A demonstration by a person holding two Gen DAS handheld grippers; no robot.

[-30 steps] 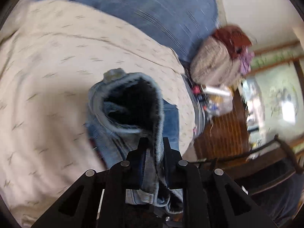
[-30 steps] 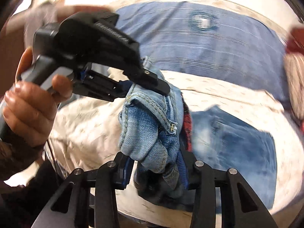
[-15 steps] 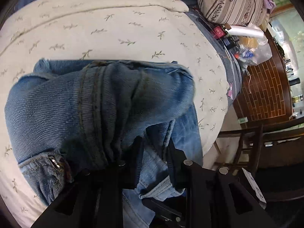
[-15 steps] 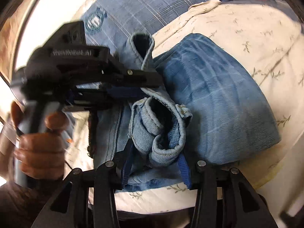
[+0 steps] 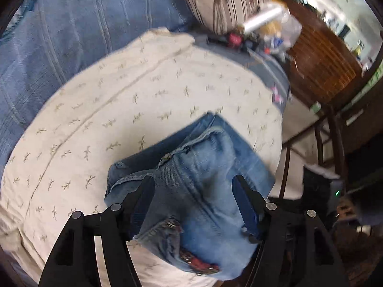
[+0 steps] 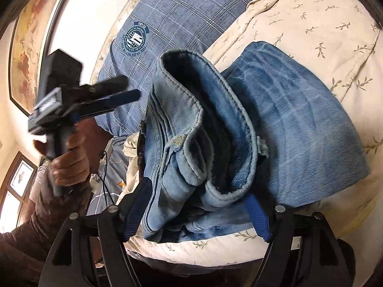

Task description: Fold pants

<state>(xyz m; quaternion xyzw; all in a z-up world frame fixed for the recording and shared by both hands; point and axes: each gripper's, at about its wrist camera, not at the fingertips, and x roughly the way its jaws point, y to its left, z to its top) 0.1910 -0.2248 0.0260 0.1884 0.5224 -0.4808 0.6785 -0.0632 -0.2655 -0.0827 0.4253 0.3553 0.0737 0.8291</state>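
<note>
The jeans (image 5: pixel 203 191) have just been released onto the bed (image 5: pixel 119 110) as a folded bundle, both the left gripper (image 5: pixel 194 198) and right gripper (image 6: pixel 198 212) having been opened wide, so the fold appears nearly complete.

- Pants (image 5: pixel 203 191): faded blue denim jeans, folded into a thick bundle.
- They lie on the cream leaf-print bedcover (image 5: pixel 119 100), near its edge.
- Waistband end (image 6: pixel 191 110) stands curled open on top.
</note>
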